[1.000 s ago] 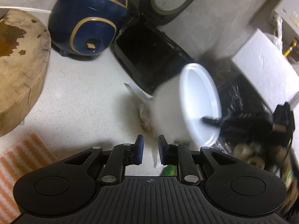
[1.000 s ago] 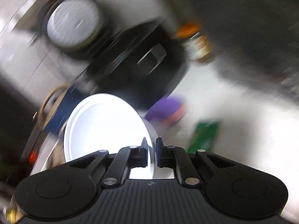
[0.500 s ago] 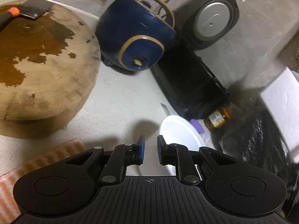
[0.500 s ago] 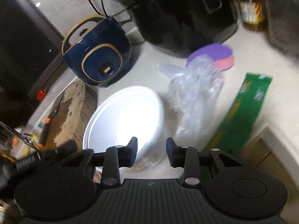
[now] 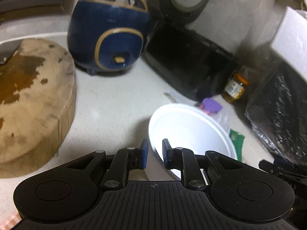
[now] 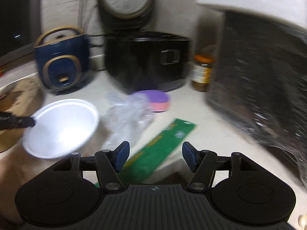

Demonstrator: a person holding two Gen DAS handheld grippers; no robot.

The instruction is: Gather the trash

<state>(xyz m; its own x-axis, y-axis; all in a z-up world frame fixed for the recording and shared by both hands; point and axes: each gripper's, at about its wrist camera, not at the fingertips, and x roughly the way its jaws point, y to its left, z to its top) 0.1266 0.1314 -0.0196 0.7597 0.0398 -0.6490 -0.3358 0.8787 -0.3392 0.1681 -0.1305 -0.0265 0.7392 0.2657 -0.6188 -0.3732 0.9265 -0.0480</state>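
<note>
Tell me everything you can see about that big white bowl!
The white foam-looking bowl is round, smooth, plain and looks empty inside, with a thin rolled rim. The left gripper pinches its rim, one blue pad inside and one outside, holding it tilted above the pale speckled counter. From the right wrist view, the bowl sits left of the crumpled clear plastic bag.

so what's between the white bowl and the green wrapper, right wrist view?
A crumpled clear plastic bag lies on the counter between the white bowl and the green wrapper.
</note>
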